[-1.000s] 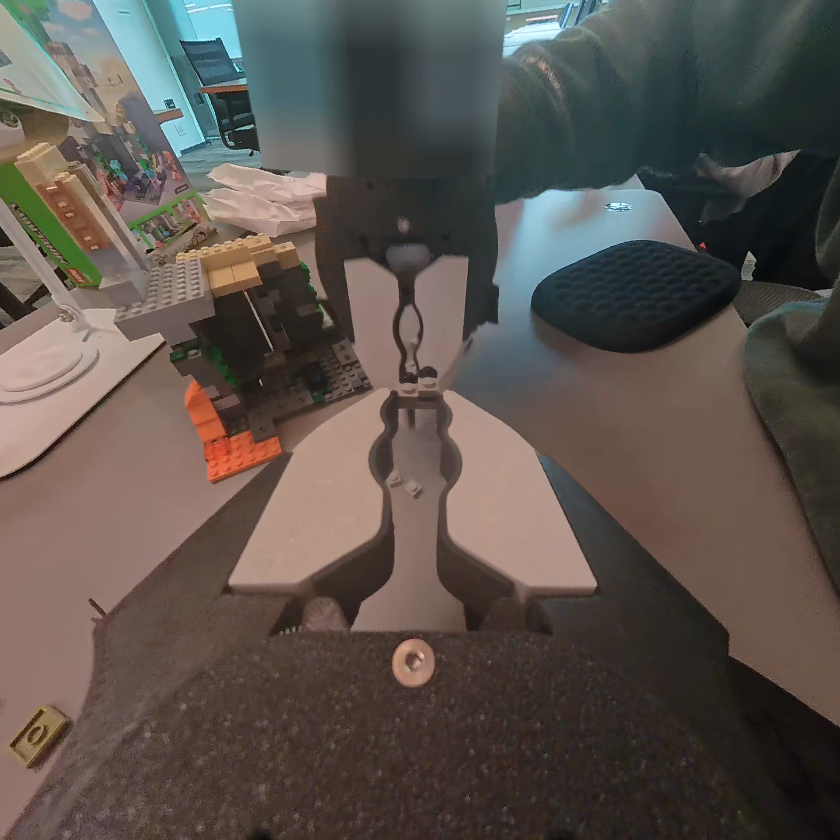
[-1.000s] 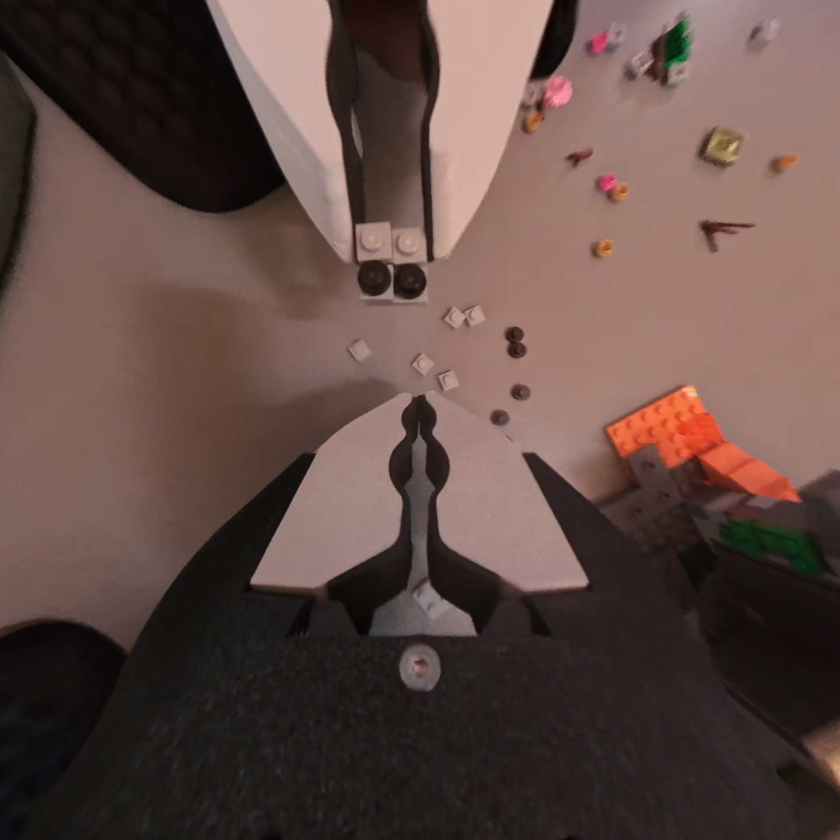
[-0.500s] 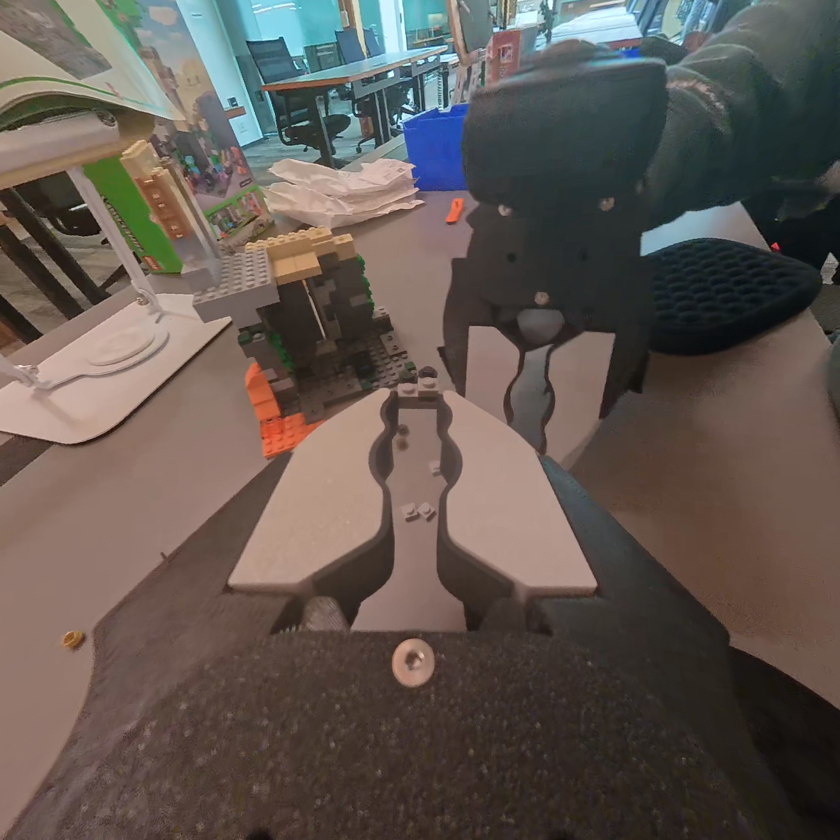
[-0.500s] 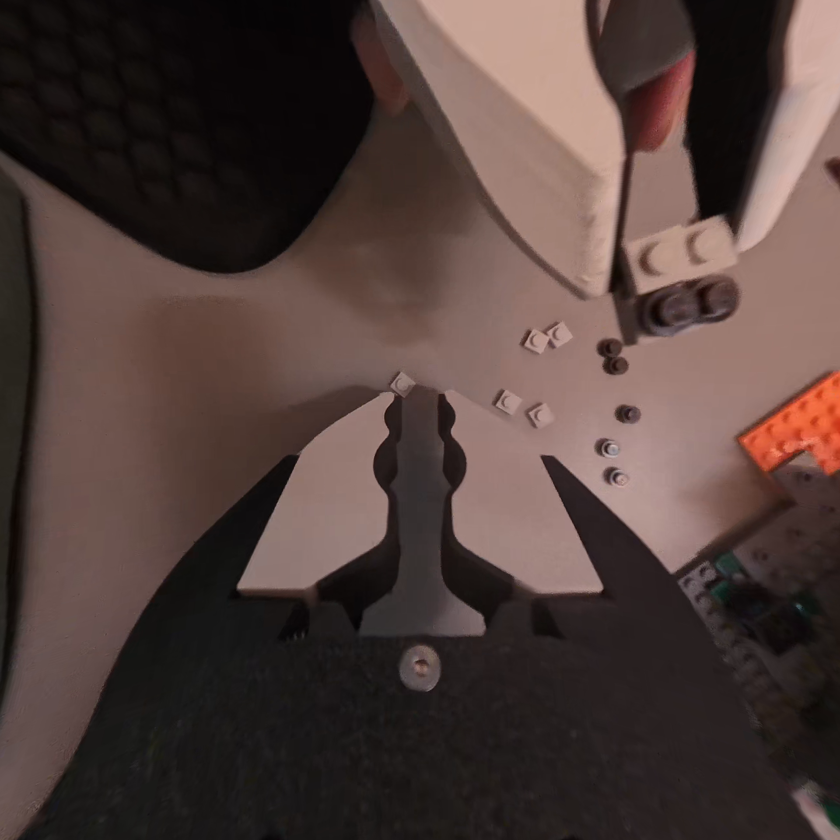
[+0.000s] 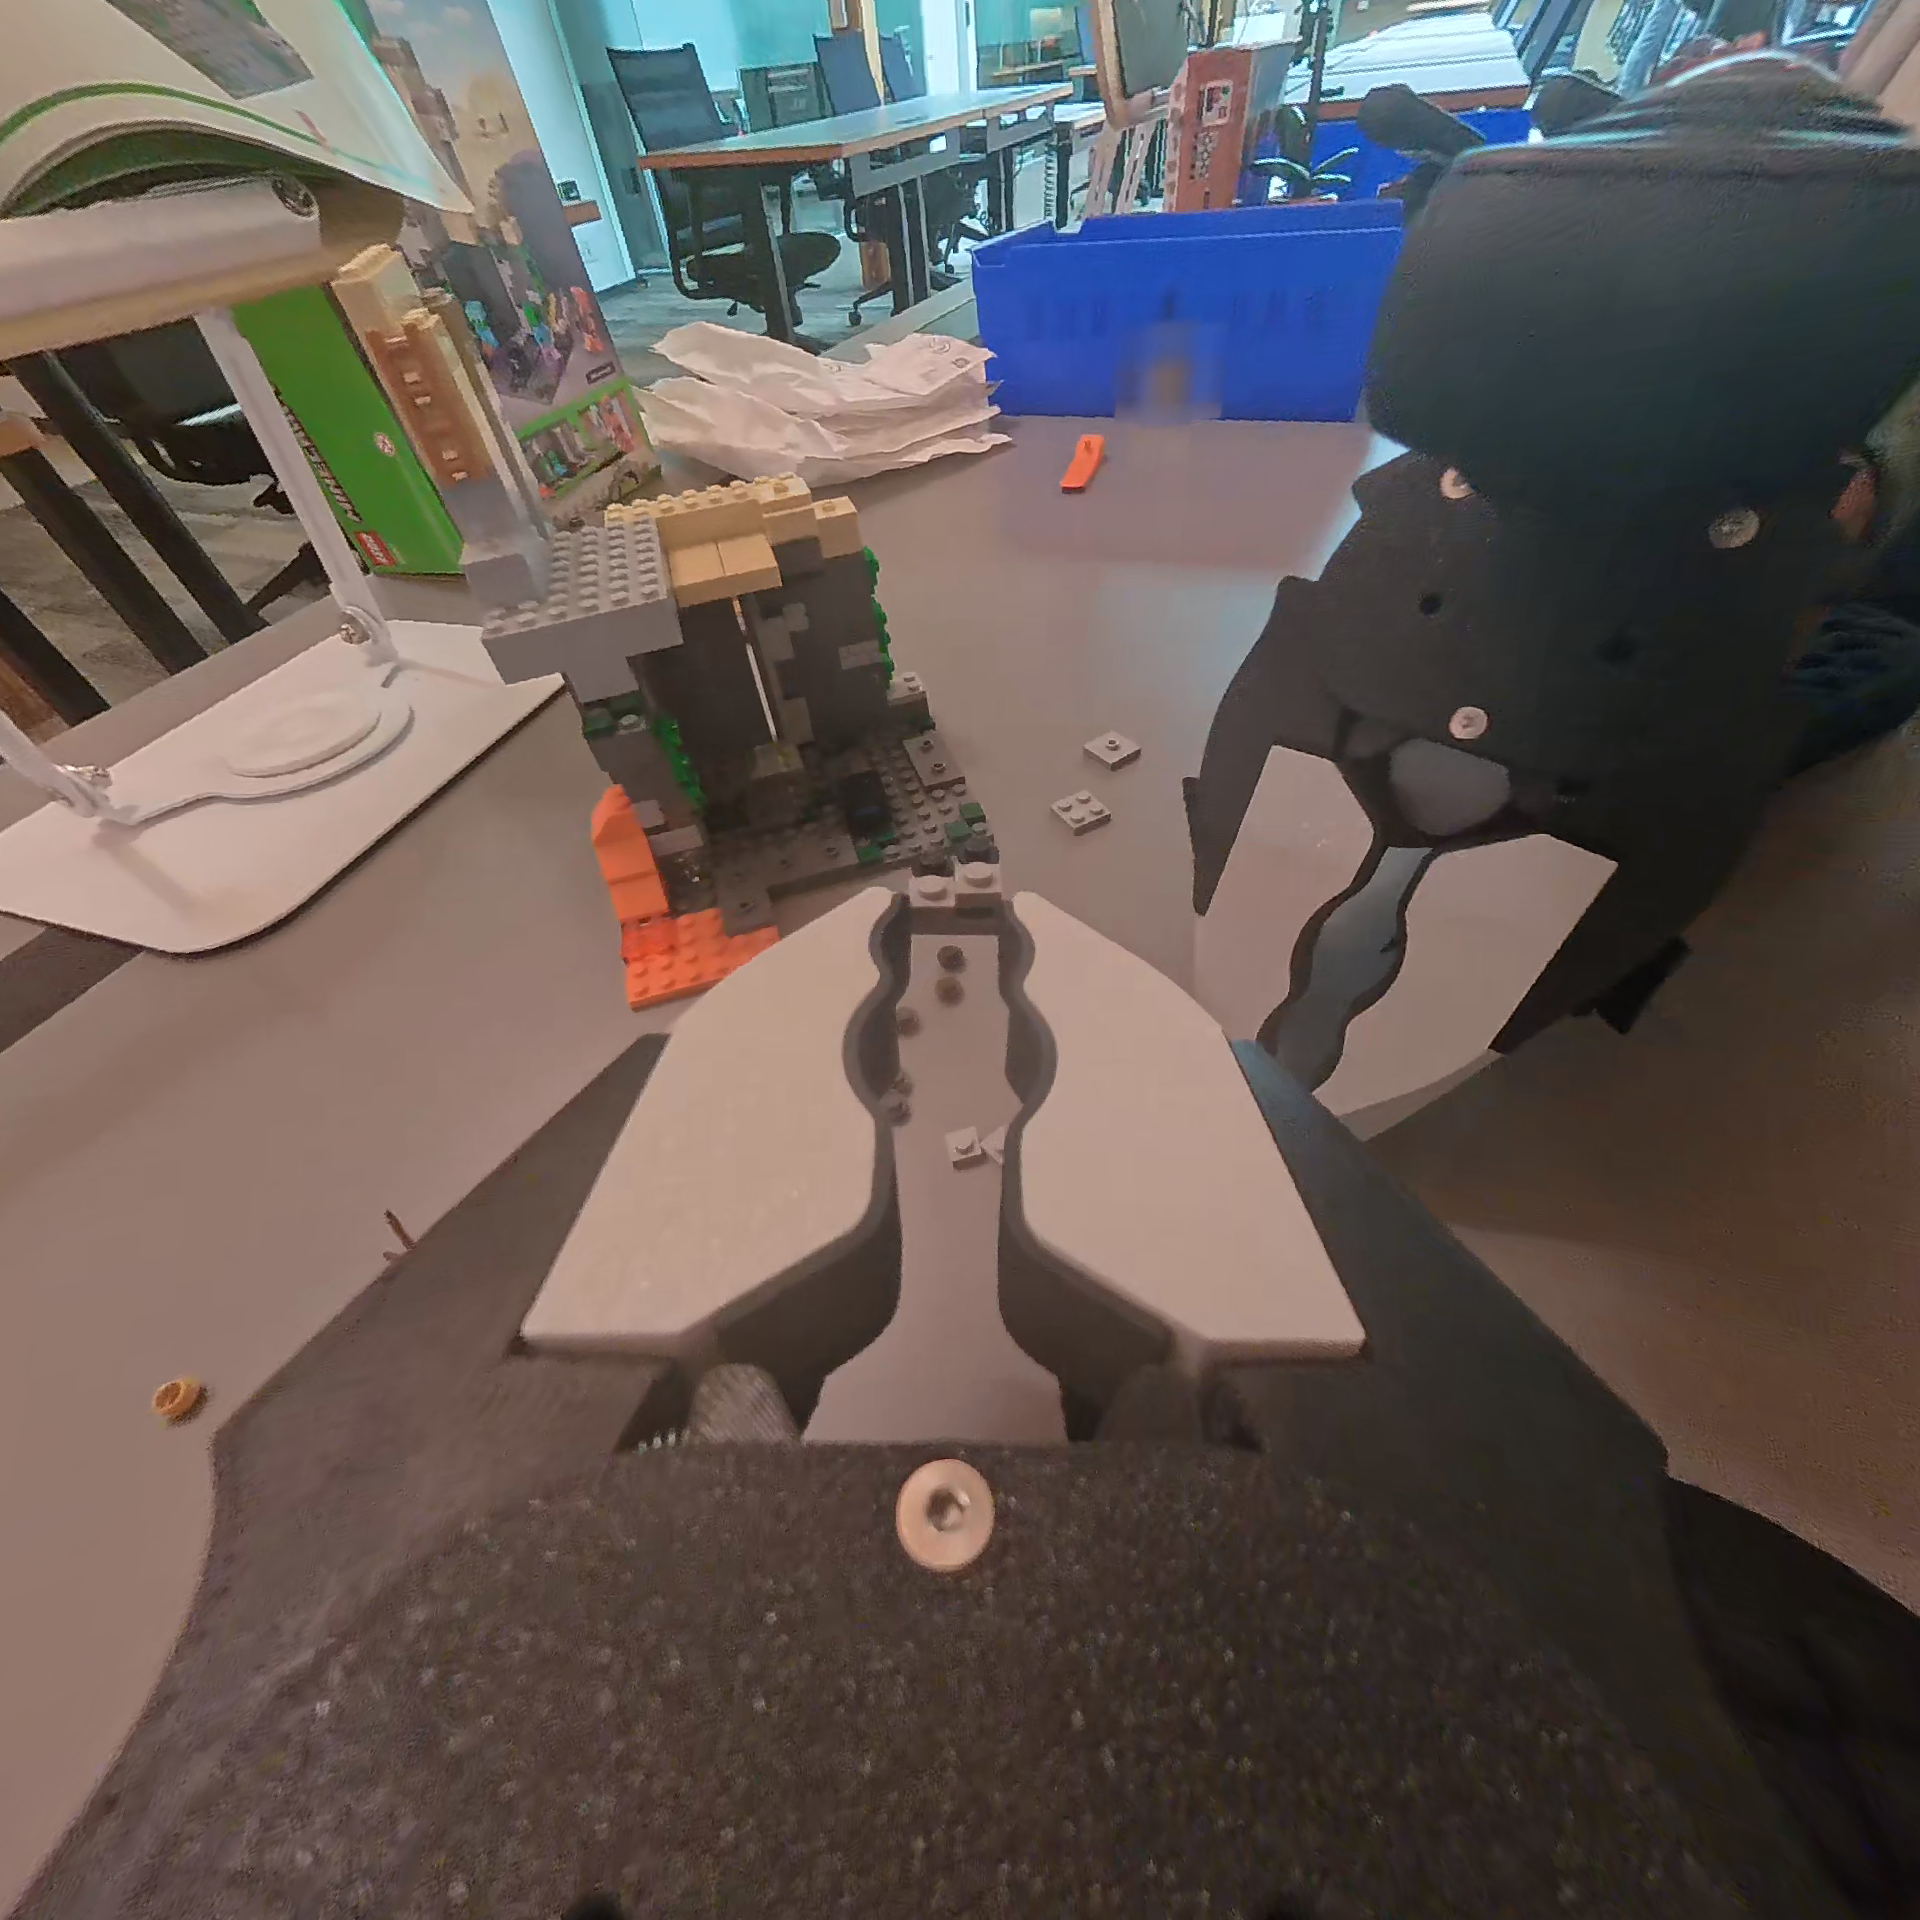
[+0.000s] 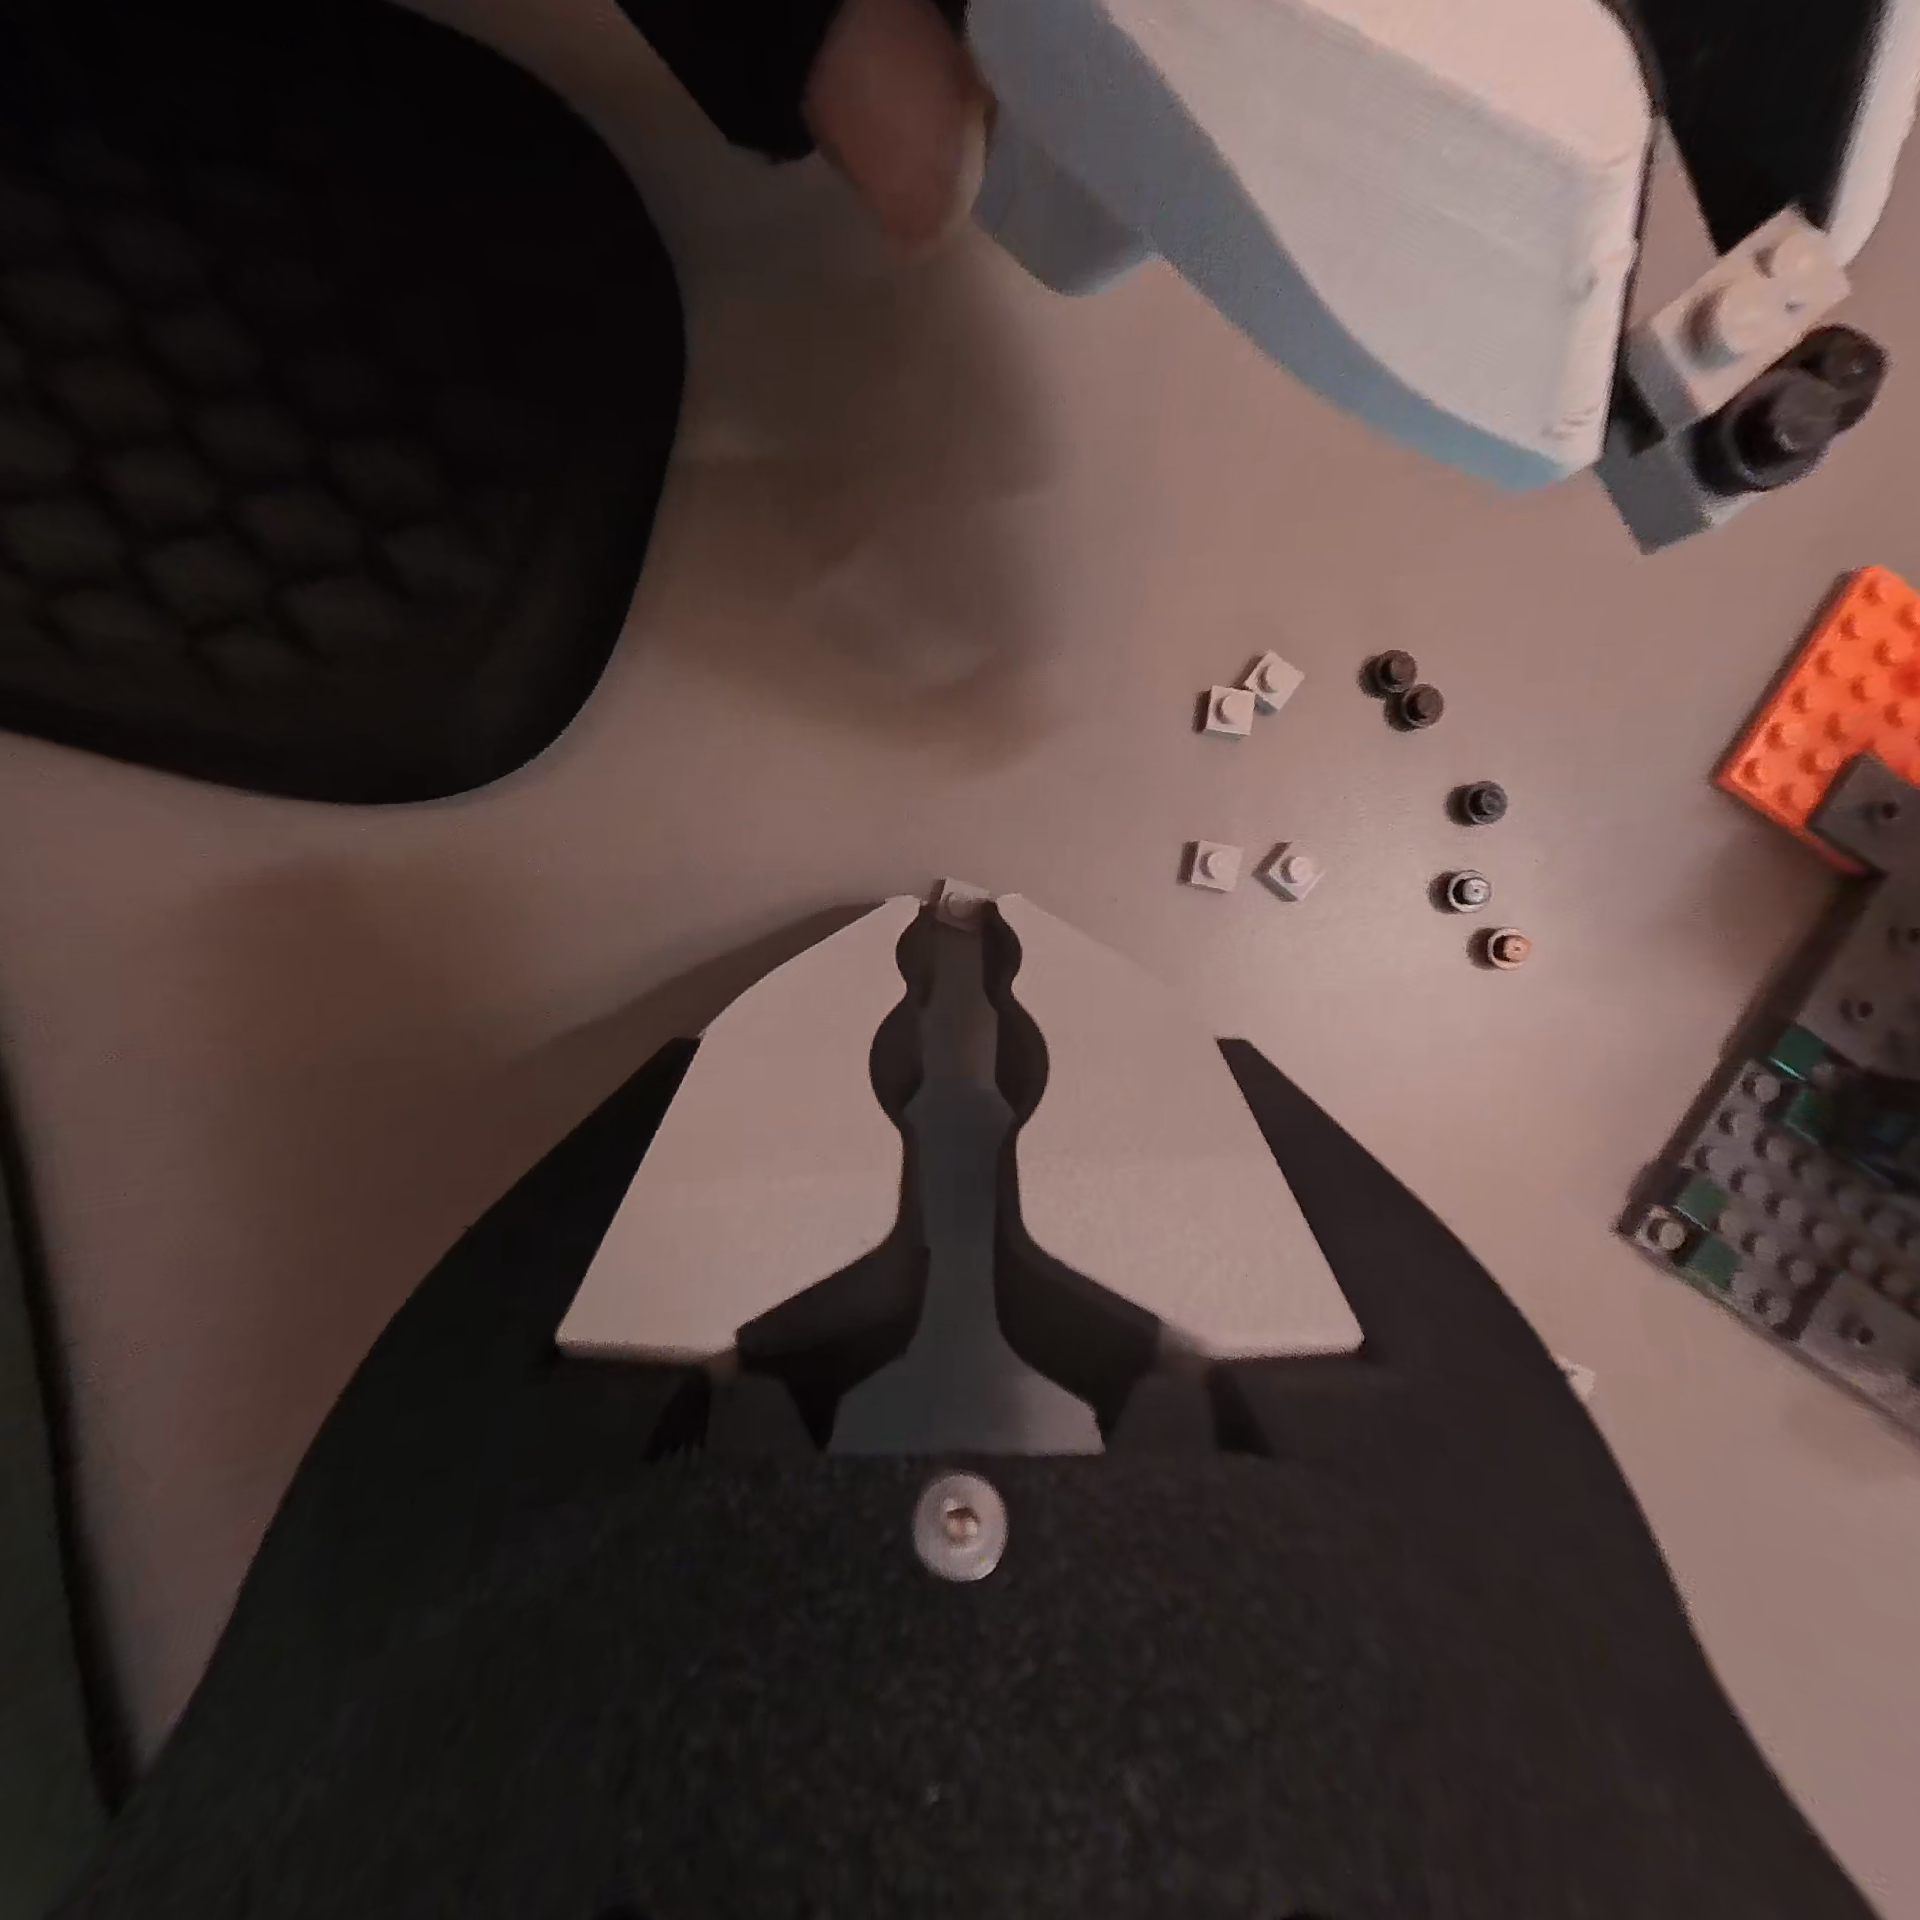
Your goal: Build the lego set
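A small grey two-stud plate assembly with two dark round studs on its far edge is seen pinched at the tips of the left hand-held gripper, just in front of the partly built lego model on the grey tabletop. Only the left wrist view shows the model's full height, with tan top, grey walls, green bits and orange base plate, plus the lego box, a white stand base, crumpled white bags, a blue bin, an orange tool and one tan round piece at the near left. Only the right wrist view, looking straight down, shows the loose parts clearly: four light grey one-stud plates lying free and five small round studs, three dark, one lighter-topped, one tan. A fifth light grey one-stud plate is seen gripped between the nearly closed tips of the right hand-held gripper, low over the tabletop. A black honeycomb pad lies at the upper left of that view. The right hand-held gripper is held tilted downward to the right of the left one, well apart from it. The left hand-held gripper is held level, pointing toward the model. Two larger grey plates lie right of the model.
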`<state>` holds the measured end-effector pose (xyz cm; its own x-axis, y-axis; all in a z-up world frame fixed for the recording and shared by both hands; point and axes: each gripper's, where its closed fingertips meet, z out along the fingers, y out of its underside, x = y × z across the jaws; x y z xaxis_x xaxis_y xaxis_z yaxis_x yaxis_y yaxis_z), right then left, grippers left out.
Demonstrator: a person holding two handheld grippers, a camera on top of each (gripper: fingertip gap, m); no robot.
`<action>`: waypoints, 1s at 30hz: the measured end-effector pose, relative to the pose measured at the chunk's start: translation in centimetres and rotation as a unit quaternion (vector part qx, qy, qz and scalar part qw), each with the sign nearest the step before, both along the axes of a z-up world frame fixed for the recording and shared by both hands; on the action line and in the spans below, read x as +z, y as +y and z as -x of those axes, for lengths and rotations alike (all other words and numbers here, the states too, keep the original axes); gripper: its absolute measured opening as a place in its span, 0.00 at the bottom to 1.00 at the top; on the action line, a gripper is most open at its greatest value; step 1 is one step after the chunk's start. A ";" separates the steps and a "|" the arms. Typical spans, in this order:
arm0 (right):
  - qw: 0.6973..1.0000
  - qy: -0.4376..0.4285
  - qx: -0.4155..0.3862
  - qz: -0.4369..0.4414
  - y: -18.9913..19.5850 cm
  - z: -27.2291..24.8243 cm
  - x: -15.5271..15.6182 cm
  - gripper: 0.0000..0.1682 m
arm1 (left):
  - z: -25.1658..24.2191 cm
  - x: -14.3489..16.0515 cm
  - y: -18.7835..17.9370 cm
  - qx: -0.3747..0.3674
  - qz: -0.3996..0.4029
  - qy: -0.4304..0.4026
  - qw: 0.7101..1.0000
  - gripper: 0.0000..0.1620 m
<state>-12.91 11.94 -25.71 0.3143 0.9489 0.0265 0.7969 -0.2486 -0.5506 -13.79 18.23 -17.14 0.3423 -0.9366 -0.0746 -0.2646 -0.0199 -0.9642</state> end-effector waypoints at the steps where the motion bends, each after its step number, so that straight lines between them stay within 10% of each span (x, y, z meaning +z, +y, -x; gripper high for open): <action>1: 1.000 0.002 0.000 0.003 0.0 0.0 0.0 0.05 | -0.1 0.0 -0.1 -0.002 -0.001 0.001 1.000 0.10; 7: 0.998 0.016 0.066 0.008 0.3 -0.8 0.5 0.04 | -0.5 0.4 -1.1 -0.027 -0.005 -0.007 1.000 0.09; 18: 0.973 0.060 0.220 -0.042 2.5 -1.9 11.8 0.04 | -2.0 1.8 -4.6 -0.122 -0.027 -0.050 0.991 0.10; 30: 0.968 0.022 0.252 0.000 2.1 -1.0 10.9 0.04 | -2.1 1.8 -4.7 -0.122 -0.032 -0.047 0.991 0.10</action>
